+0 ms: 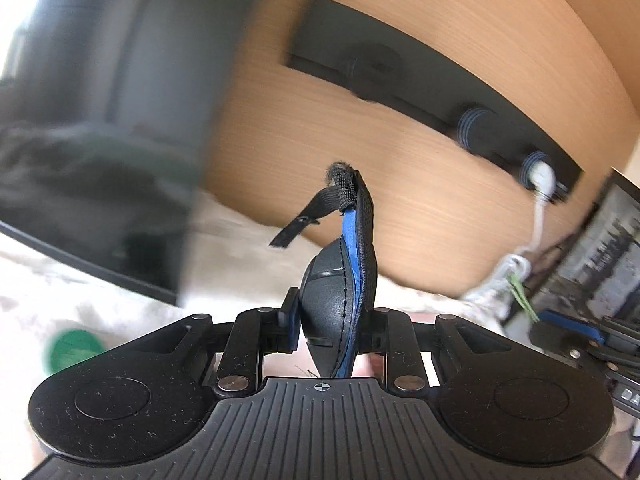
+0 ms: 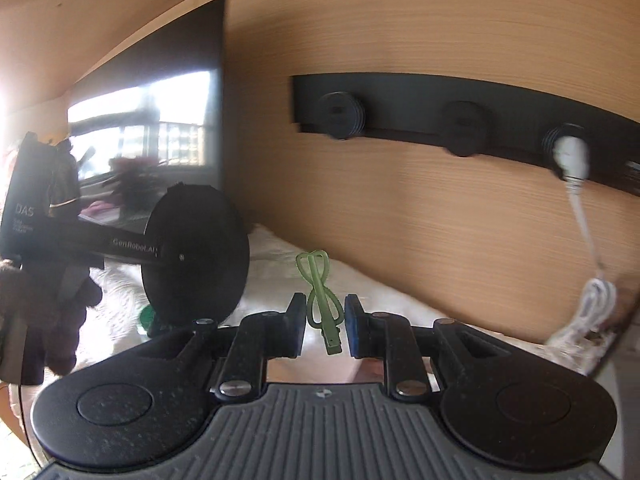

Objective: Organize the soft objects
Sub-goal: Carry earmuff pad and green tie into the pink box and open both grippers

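My left gripper [image 1: 332, 320] is shut on a black padded eye mask with blue trim [image 1: 340, 280], held upright above the white cloth, its elastic strap [image 1: 308, 216] hanging left. My right gripper [image 2: 322, 320] has a small green loop-shaped cable tie [image 2: 320, 296] between its jaws; small gaps show on both sides of the tie. The left gripper's body [image 2: 120, 240] shows at the left of the right wrist view, with a dark brown plush toy [image 2: 48, 312] below it.
A wooden wall panel [image 2: 400, 208] carries a black rail of round pegs [image 2: 464, 128]. A white cable [image 2: 580, 208] hangs from the right peg and coils on the white fluffy cloth [image 2: 280, 280]. A green round lid [image 1: 72, 350] lies left. A dark screen [image 1: 80, 160] stands left.
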